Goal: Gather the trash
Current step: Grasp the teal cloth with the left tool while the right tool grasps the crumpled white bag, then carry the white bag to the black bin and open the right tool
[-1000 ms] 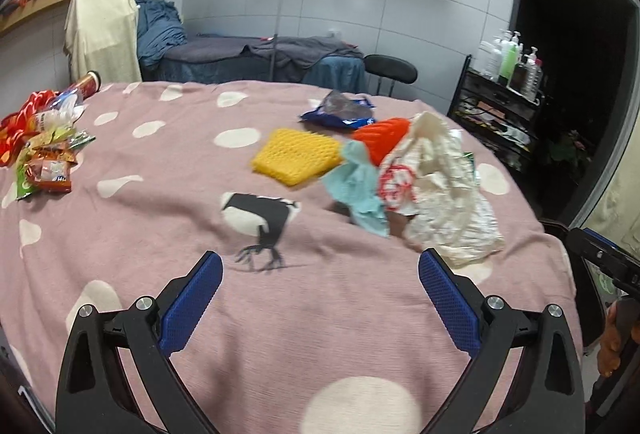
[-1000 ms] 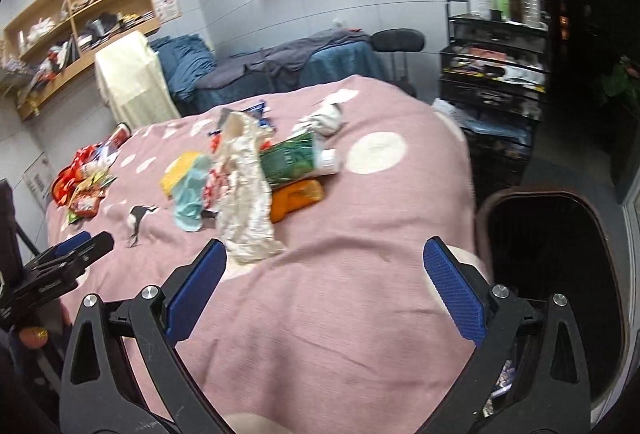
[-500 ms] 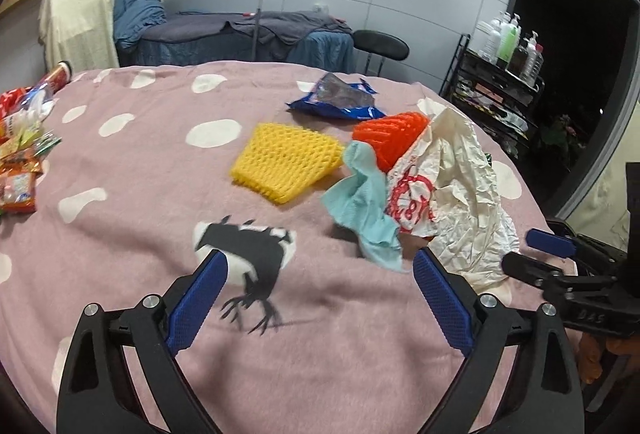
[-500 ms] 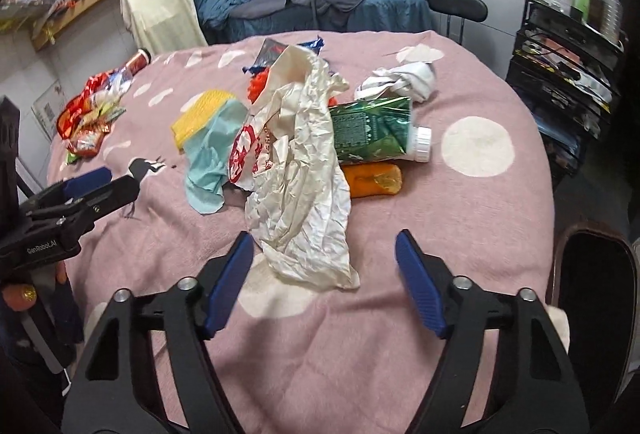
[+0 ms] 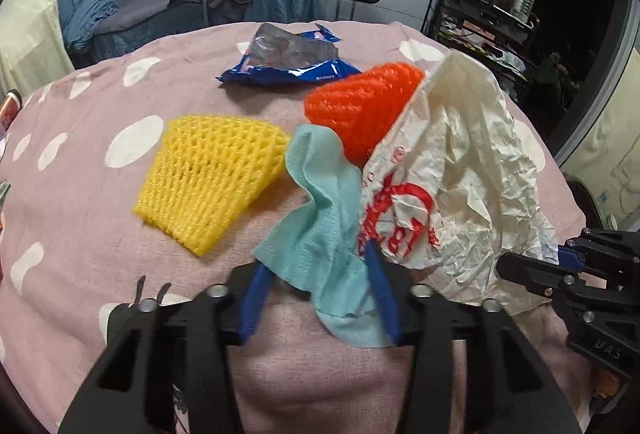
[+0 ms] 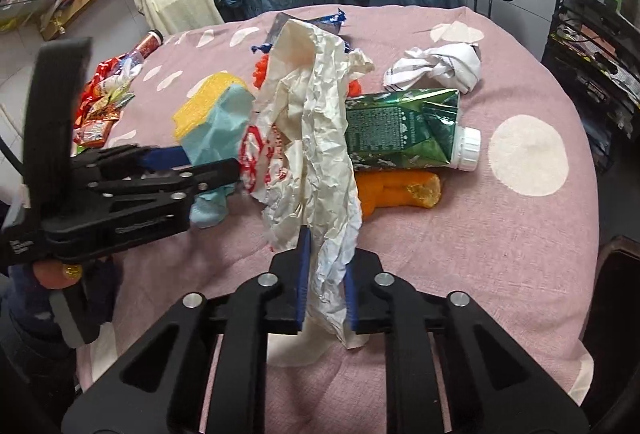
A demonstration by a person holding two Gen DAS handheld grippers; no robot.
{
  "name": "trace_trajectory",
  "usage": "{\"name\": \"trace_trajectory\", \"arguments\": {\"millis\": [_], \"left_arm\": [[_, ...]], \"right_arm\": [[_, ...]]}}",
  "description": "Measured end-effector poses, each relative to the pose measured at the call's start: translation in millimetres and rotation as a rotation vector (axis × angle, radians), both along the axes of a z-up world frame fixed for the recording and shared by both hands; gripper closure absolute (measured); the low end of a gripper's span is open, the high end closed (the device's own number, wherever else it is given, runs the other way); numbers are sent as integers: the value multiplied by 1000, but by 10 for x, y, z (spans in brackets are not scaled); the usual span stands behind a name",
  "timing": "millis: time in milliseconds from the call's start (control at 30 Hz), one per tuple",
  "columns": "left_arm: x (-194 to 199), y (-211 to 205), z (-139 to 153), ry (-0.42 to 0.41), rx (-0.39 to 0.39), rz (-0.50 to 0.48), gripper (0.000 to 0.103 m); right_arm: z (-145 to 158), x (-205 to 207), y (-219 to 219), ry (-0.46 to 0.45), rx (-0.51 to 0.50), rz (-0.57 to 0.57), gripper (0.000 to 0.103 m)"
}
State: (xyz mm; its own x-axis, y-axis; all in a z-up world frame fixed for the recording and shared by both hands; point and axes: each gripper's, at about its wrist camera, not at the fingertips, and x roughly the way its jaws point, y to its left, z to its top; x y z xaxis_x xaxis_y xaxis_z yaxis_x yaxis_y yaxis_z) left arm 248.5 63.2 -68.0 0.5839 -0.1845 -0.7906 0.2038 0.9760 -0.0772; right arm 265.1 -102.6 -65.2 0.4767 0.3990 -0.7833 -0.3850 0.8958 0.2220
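Left gripper [image 5: 320, 274] clamped on teal cloth [image 5: 320, 234], blue pads pinching its lower end. Right gripper [image 6: 326, 282] clamped on crumpled white bag [image 6: 316, 138], tail of bag hanging between pads. Cloth and bag touching, both lying on pink dotted tablecloth [image 6: 500, 234]. Just beyond cloth: yellow foam net [image 5: 212, 178], orange foam net [image 5: 360, 106] partly under bag. Farther back, blue wrapper [image 5: 288, 62]. Right of bag: green carton [image 6: 404, 130] with white cap, orange wrapper [image 6: 400, 190] just beside it, white crumpled rag [image 6: 436, 66] behind. Snack packets [image 6: 100, 102] at far left edge.
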Motion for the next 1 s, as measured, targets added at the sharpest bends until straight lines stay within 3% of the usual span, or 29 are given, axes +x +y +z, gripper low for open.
{"name": "trace_trajectory", "arguments": {"millis": [33, 100, 200, 600, 1000], "left_arm": [[-28, -3, 7, -8, 5, -5, 76], [-89, 2, 37, -30, 10, -2, 84], [-190, 37, 106, -63, -11, 21, 88], [-746, 182, 396, -191, -115, 107, 89], [-1029, -62, 437, -227, -164, 85, 89]], "right_arm": [[22, -24, -4, -11, 7, 2, 93], [54, -69, -12, -31, 19, 5, 94], [123, -152, -45, -48, 53, 5, 95], [473, -689, -300, -183, 72, -35, 95], [607, -1051, -844, -255, 40, -172, 95]]}}
